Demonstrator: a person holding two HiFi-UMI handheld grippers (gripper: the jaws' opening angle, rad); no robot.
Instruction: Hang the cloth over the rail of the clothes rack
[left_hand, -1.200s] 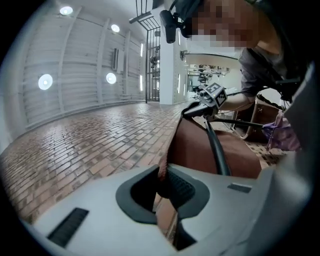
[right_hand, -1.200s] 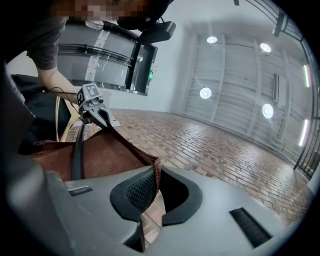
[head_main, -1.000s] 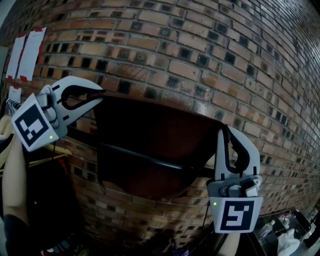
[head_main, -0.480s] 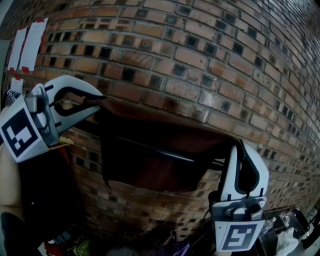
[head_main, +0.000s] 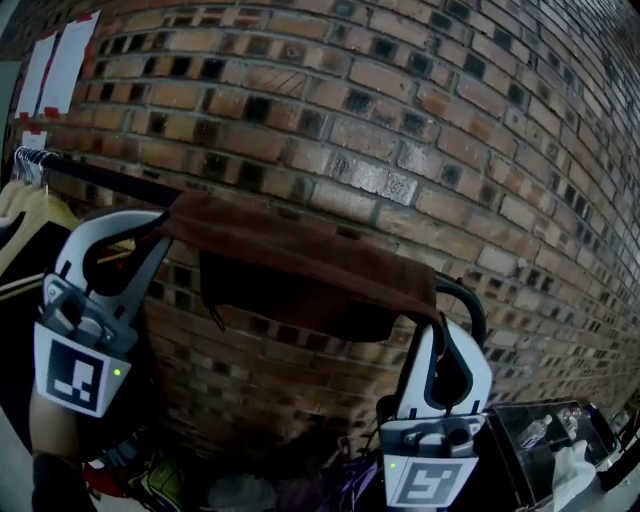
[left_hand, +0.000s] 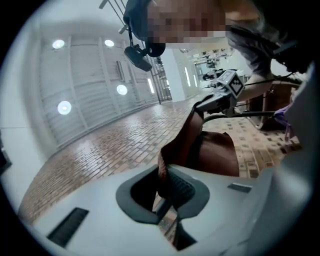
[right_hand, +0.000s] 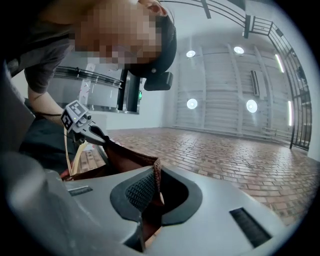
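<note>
Brick wall (head_main: 400, 120) close behind rail (head_main: 100, 176), hung clothes (head_main: 25, 205) crowding left, cloth (head_main: 300, 255) spanning the middle.

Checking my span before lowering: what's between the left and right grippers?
In the head view, only the brown cloth spans the gap, one corner pinched in the left gripper, the other in the right gripper.

Well apart, jaws upward: left tongs (head_main: 163, 226) and right tongs (head_main: 441, 297), each tight on the cloth (head_main: 300, 262).

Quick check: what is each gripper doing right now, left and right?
Left gripper: jaws closed on one edge of the brown cloth.
Right gripper: jaws closed on the cloth's other edge.
</note>
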